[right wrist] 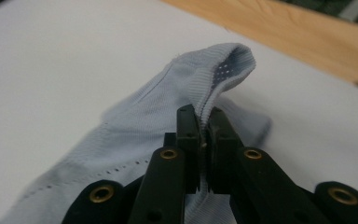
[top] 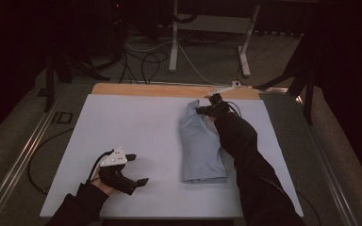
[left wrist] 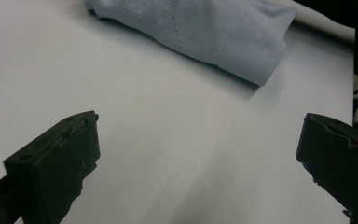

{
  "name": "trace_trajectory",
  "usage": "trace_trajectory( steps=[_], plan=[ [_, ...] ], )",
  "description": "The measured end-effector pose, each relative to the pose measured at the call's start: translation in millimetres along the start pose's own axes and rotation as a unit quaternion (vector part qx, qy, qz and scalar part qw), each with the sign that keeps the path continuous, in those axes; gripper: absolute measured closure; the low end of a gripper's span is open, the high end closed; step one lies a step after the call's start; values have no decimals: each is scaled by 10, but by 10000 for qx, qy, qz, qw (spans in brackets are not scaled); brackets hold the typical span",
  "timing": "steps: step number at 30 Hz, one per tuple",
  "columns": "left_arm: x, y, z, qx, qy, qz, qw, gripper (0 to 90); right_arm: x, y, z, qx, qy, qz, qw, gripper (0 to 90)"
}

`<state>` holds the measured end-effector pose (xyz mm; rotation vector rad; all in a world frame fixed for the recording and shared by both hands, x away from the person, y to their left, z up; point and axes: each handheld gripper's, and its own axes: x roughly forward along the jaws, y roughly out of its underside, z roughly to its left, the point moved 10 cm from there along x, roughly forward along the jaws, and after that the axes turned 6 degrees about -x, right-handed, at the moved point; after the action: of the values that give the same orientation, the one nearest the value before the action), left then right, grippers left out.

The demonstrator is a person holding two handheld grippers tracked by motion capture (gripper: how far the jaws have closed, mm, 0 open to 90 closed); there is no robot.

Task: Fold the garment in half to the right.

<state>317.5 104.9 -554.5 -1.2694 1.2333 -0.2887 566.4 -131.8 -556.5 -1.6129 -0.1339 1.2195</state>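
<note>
Lab-like recording room was indicated: white sheet-covered wooden table (top: 122,89), grey carpeted floor (top: 207,61), tangled black cables (top: 143,63), white metal desk legs (top: 173,42), dark surroundings.

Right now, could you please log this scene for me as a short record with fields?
surface: white sheet on a wooden table
garment: light blue folded garment, right of centre
right gripper: shut on the garment's ribbed far edge, lifting it
left gripper: open, holding nothing, over the sheet near the left front
</note>
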Motion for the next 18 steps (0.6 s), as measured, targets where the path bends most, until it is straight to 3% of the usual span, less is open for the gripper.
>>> trace_trajectory(
  steps=[4,5,12,13,15,18],
  plan=[
    [-19,-13,15,-4,-43,-38,10000,3,48,102,-68,124,42,145,9998,861],
    [-34,-15,25,-13,-62,-36,10000,3,80,165,-104,181,121,299,9993,860],
    [-71,-14,47,-41,-107,-42,9999,3,156,286,-141,174,385,703,9966,856],
    [-69,-19,48,-64,-105,-48,9999,3,177,334,-149,190,435,860,9952,853],
    [-60,-26,43,-67,-90,-61,9999,3,177,333,-155,263,464,862,9948,850],
    [-54,-25,39,-65,-100,-54,9999,3,188,333,-149,190,581,881,9942,821]
  ],
)
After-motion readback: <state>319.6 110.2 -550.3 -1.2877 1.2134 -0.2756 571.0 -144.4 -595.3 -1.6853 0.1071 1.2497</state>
